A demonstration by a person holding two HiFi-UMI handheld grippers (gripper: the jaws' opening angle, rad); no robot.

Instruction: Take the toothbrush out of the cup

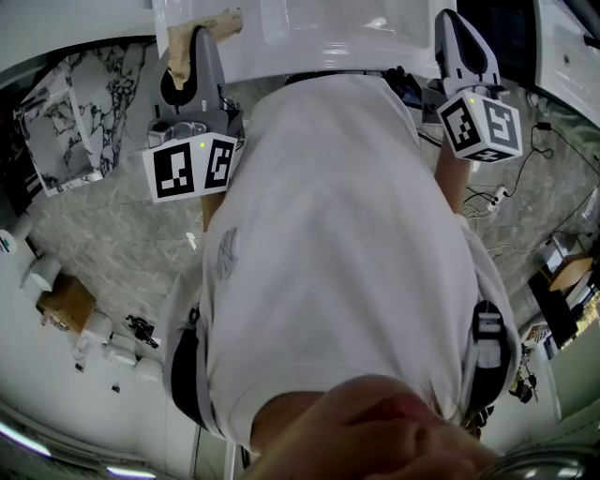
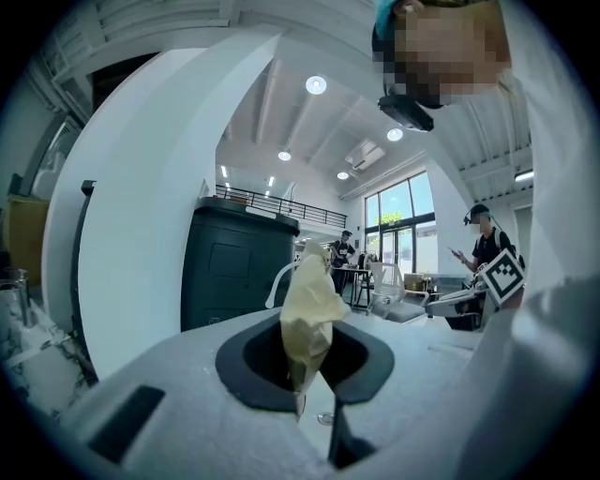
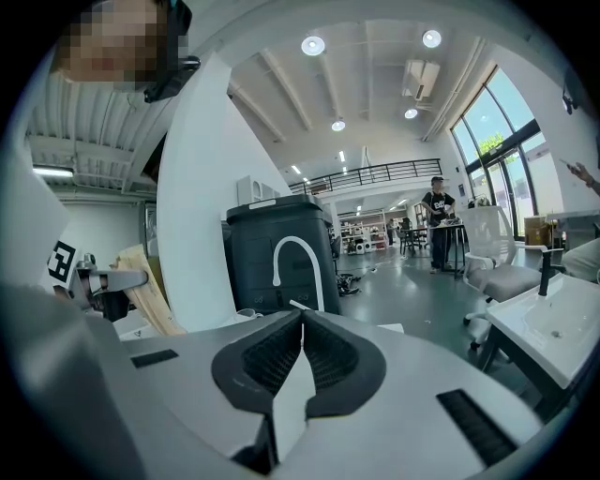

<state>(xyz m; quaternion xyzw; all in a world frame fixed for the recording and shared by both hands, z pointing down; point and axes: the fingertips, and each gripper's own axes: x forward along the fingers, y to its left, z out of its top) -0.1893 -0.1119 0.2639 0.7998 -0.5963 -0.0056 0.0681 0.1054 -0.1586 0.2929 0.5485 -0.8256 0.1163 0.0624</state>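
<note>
My left gripper (image 1: 201, 39) is shut on a tan paper packet (image 1: 208, 25), which pokes out past its tips toward the white counter. In the left gripper view the crumpled packet (image 2: 309, 305) stands upright, pinched between the dark pads of the left gripper (image 2: 307, 373). The right gripper view shows the same packet (image 3: 148, 292) at the far left. My right gripper (image 1: 457, 26) is shut, its ribbed pads meeting with nothing between them (image 3: 301, 328). No cup appears in any view. Whether the packet holds a toothbrush cannot be told.
A white counter (image 1: 319, 37) runs just ahead of both grippers. A marble-patterned panel (image 1: 89, 103) leans at the left, and cables (image 1: 487, 197) lie on the floor at the right. A dark cabinet (image 3: 281, 248) with a white faucet and a white basin (image 3: 558, 323) stand ahead.
</note>
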